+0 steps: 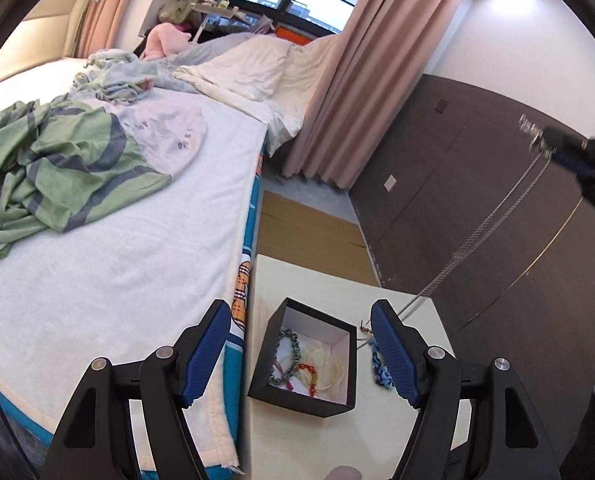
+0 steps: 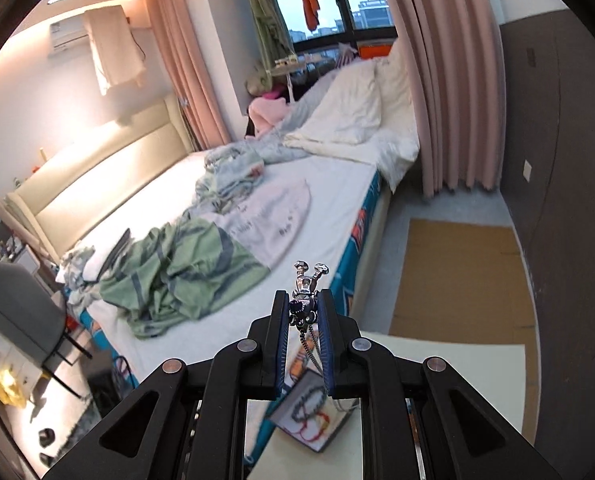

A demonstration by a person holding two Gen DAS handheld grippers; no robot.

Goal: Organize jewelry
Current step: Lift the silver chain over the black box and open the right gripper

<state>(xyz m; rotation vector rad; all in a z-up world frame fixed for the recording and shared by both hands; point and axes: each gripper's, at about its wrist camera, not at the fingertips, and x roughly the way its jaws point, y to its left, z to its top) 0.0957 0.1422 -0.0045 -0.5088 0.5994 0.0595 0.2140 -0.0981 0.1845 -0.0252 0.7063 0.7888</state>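
bedroom setting: a bed point(image 1: 117, 220) with rumpled green-striped bedding fills the left of both views, pink curtains point(image 1: 345, 92) hang by the window, and a small pale table point(image 1: 425, 432) stands against the bed's edge.

left wrist view: the left hand-held gripper point(image 1: 301, 354) hovers above the table with its blue pads spread wide, holding nothing. directly between and below the pads sits an open black jewelry box point(image 1: 303, 396), its white floor carrying a grey-green bead bracelet point(image 1: 287, 356), a red-and-yellow bead strand point(image 1: 309, 376) and a pale translucent piece point(image 1: 329, 368). a blue woven bracelet point(image 1: 377, 360) lies on the table just beside the box, partly hidden by the right-hand pad. at upper right the right hand-held gripper point(image 1: 553, 146) is raised well above the table; a silver chain necklace point(image 1: 481, 232) runs from it as a long diagonal down to the table's far corner.

right wrist view: the right hand-held gripper point(image 2: 303, 308) is closed narrowly on the necklace's small silver figure pendant point(image 2: 307, 284), which sticks up past the fingertips while the chain drops between the pads. the jewelry box point(image 2: 309, 420) shows below and behind the fingertips, toward the camera.

judgement: the chain's lower end trails outside the box, so the right gripper, though higher, must carry the pendant back and down over the opening; the left is nearer the box.
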